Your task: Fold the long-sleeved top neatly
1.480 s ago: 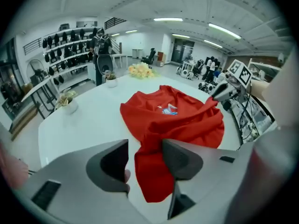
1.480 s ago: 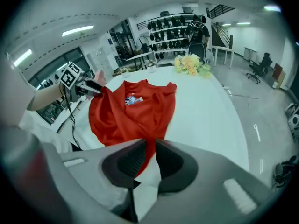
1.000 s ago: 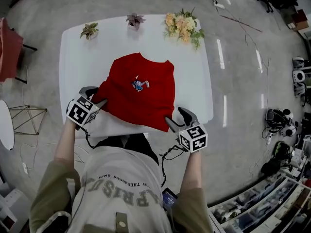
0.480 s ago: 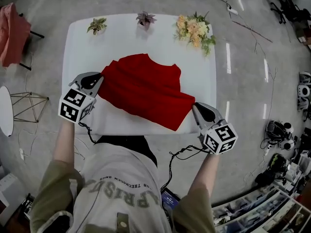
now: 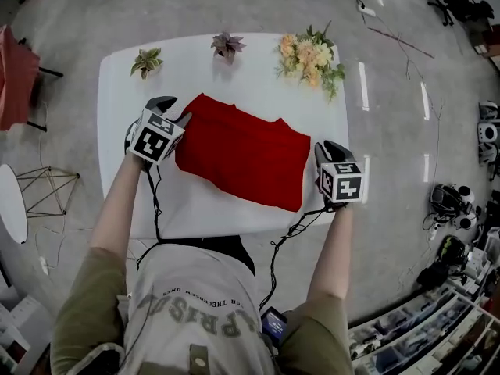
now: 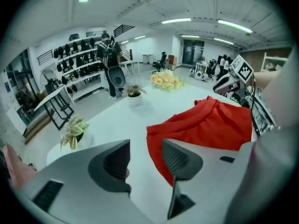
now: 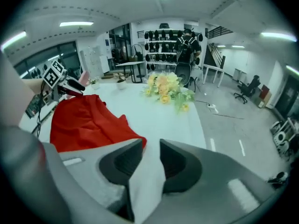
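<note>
The red long-sleeved top point(image 5: 242, 155) lies folded into a wide band across the middle of the white table point(image 5: 234, 76). My left gripper point(image 5: 173, 109) is at the top's left end. In the left gripper view its jaws have just been opening: the left gripper point(image 6: 145, 146) stands open with only bare table between the pads, and the red top point(image 6: 210, 122) lies just right of the right jaw. My right gripper point(image 5: 326, 148) is off the top's right end. Its jaws have just been opening a little: the right gripper point(image 7: 150, 146) shows a narrow gap with white table in it, the red top point(image 7: 86, 122) ending at the left jaw's tip.
Along the table's far edge stand a small leafy plant point(image 5: 146, 58), a dark-leaved plant point(image 5: 226, 44) and a bunch of flowers point(image 5: 311, 53). The person's body is at the near edge. A red cloth point(image 5: 16, 76) hangs on a stand at far left.
Both grippers carried the top's near corners away from the person and over its far part. The printed front is now covered and the top lies shorter. Both grips on the cloth have let go.
</note>
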Available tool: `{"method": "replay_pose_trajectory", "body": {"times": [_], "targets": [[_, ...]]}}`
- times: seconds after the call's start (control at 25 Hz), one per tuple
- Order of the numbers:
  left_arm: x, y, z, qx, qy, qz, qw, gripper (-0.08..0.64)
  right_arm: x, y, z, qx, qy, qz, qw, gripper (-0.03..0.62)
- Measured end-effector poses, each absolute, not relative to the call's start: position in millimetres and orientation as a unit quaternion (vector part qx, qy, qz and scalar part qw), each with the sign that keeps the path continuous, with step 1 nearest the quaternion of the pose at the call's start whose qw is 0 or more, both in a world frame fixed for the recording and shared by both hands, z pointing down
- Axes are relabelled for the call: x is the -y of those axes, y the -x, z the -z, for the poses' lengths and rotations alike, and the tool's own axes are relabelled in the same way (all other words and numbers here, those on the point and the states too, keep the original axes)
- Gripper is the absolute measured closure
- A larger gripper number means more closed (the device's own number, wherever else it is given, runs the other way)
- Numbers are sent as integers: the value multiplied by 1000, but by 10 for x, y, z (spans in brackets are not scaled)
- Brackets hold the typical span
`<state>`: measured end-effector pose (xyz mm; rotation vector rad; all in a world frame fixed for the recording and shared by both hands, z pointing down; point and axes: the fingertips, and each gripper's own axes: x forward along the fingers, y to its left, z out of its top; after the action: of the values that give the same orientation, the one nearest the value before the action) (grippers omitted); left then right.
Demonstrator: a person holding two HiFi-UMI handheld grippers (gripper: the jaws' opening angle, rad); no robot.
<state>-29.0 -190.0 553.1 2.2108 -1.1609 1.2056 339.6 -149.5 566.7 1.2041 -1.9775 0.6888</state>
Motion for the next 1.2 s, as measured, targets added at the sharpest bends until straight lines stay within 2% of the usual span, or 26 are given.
{"method": "replay_pose_trajectory", "body": {"times": [0.08,0.12,0.28,0.36,0.44,0.48,0.6,0.68,0.8,0.92,0.96,1.0,1.08,1.2], "targets": [[1952,260,-5362,390,-801,-426,155,337,1425,-3308,-5585,779,-452,-295,320,322],[1995,206,-5307,373,-812,-426,142,337,1398,-3248,-5559,786,-440,-309,305,295],[2094,-104,-5702,295,-820,-467,150,337,1423,-3186,-5842,769,-437,-318,341,296],[2027,-162,-5971,261,-808,-503,165,352,1433,-3157,-5997,761,-433,-327,355,322],[2044,-192,-5966,260,-815,-490,169,434,1437,-3099,-5978,768,-427,-325,351,492],[2111,-204,-5851,279,-825,-463,163,483,1447,-3074,-5904,774,-425,-316,346,541],[2418,-223,-5336,355,-849,-378,100,499,1592,-3066,-5516,793,-436,-299,302,549],[2597,-233,-5202,387,-844,-367,52,502,1810,-3179,-5354,790,-460,-306,266,549],[2679,-267,-5533,387,-826,-408,45,499,2073,-3354,-5594,758,-484,-325,292,549],[2619,-254,-5769,389,-817,-415,96,458,2135,-3343,-5920,730,-486,-312,365,530],[2612,-223,-5770,394,-816,-410,109,429,2147,-3328,-5946,728,-488,-305,371,499],[2612,-168,-5741,400,-815,-404,118,403,2154,-3314,-5929,731,-491,-305,362,453],[2600,35,-5603,418,-810,-389,133,374,2104,-3296,-5796,742,-495,-322,316,288],[2352,469,-5381,428,-804,-372,181,371,1781,-3298,-5486,760,-495,-329,264,282]]}}
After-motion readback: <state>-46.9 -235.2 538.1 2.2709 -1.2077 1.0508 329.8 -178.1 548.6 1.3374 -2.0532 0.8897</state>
